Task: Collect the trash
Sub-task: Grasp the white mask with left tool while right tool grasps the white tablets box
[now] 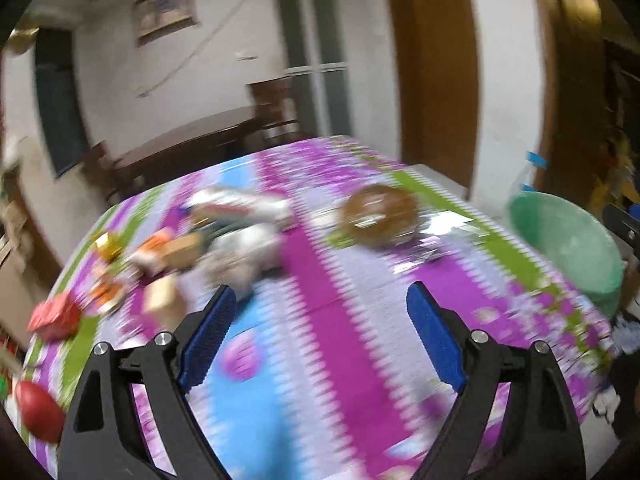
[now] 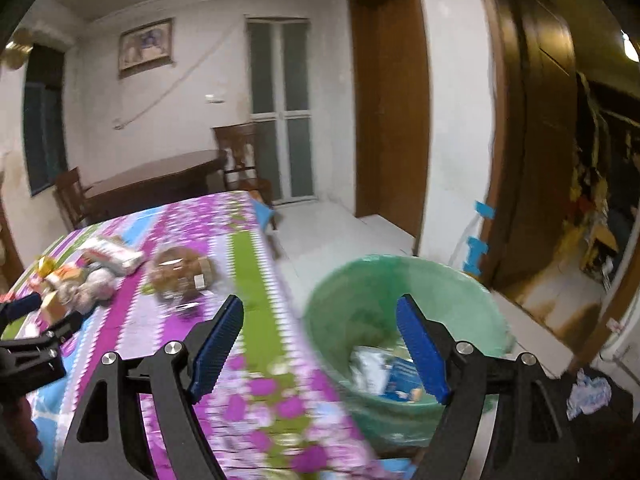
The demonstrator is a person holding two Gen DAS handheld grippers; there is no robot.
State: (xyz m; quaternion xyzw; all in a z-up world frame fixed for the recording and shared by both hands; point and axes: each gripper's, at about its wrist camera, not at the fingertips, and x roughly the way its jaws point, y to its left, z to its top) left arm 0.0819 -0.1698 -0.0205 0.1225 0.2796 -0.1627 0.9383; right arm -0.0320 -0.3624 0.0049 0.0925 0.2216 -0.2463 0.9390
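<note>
On the far left of the table (image 1: 320, 360), near its edge, lie a red wrapper (image 1: 54, 316) and a dark red ball (image 1: 38, 410). Further in, a heap of trash (image 1: 192, 248) spreads across the purple cloth: orange and yellow wrappers, tan boxes and white crumpled packets, too blurred to name one by one. The left gripper (image 1: 320, 328) hangs above the cloth with its blue fingers spread wide and nothing between them. Right of the heap sits a brown round packet (image 1: 378, 216), with a clear wrapper (image 1: 448, 228) just beside it. The right gripper (image 2: 320, 344) is likewise wide apart and bare, poised over the table's right edge. Beyond that edge stands the green bin (image 2: 352, 300), holding white and blue packets (image 2: 384, 372).
</note>
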